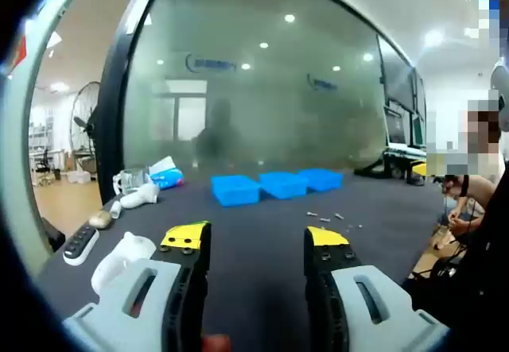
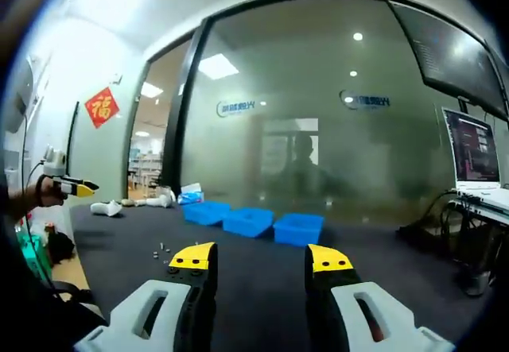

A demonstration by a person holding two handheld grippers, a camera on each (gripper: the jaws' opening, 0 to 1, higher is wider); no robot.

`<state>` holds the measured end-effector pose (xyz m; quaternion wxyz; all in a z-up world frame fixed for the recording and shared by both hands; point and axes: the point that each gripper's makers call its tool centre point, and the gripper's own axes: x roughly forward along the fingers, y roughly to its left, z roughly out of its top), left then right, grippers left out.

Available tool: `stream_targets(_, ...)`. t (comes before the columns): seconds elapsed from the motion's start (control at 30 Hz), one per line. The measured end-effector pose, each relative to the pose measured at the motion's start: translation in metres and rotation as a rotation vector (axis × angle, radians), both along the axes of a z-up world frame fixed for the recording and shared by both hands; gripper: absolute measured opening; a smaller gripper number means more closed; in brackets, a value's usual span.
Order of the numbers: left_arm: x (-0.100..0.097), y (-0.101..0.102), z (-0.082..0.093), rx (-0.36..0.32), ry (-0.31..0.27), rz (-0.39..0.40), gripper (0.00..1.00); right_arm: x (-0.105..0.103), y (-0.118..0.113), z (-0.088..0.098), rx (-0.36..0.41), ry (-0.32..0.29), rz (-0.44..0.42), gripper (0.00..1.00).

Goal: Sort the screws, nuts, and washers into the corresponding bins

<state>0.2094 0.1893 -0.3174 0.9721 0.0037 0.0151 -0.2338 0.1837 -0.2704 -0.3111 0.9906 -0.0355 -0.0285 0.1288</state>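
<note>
Left gripper point(image 1: 258, 245) bottom centre, jaws spread, empty. Right gripper point(image 2: 261, 261) likewise spread, empty. Three blue bins point(image 1: 282, 184) mid-frame on dark table point(image 1: 262, 217); loose hardware point(image 1: 326, 218) right of centre.

Bare dark table point(image 1: 262, 249) lies open before three blue bins point(image 1: 282, 185).
</note>
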Motion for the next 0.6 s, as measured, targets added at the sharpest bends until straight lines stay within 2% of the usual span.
stream_targets(0.6, -0.0001, 0.0004, -0.0026, 0.004, 0.006, 0.001, 0.46, 0.0001, 0.0016, -0.0014, 0.001, 0.003, 0.003, 0.4)
